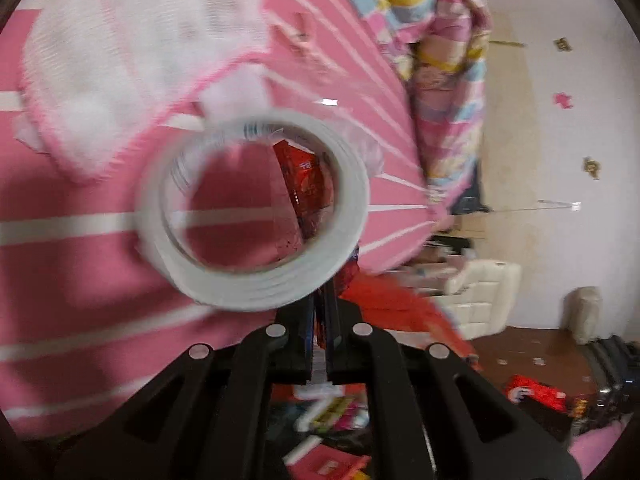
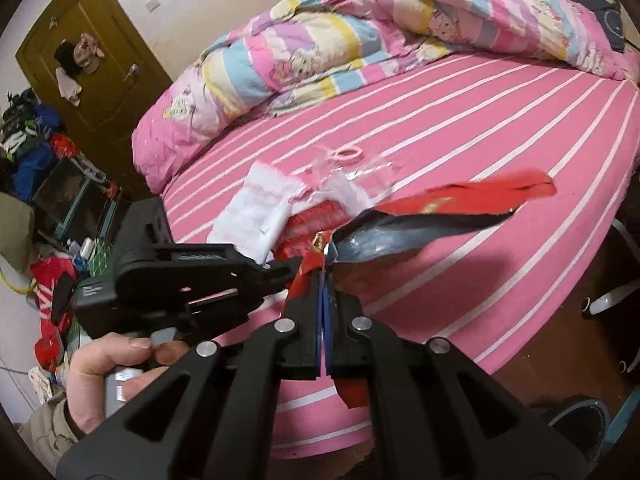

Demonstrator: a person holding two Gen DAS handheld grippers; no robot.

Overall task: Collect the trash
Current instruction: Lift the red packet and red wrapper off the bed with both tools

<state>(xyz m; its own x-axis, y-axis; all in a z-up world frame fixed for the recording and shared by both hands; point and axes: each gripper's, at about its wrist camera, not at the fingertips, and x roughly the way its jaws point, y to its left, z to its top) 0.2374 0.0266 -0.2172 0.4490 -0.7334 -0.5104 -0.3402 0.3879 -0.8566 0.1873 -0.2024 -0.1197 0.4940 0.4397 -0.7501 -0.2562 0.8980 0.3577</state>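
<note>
the bed bears a rolled quilt and a white cloth. the right gripper, pressed together, pinches a red wrapper above the bed. the left gripper, jaws nearly closed, pinches a tape roll by its rim.

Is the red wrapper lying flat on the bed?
No, the right gripper is shut on the red wrapper and holds it up above the pink striped bed.
</note>
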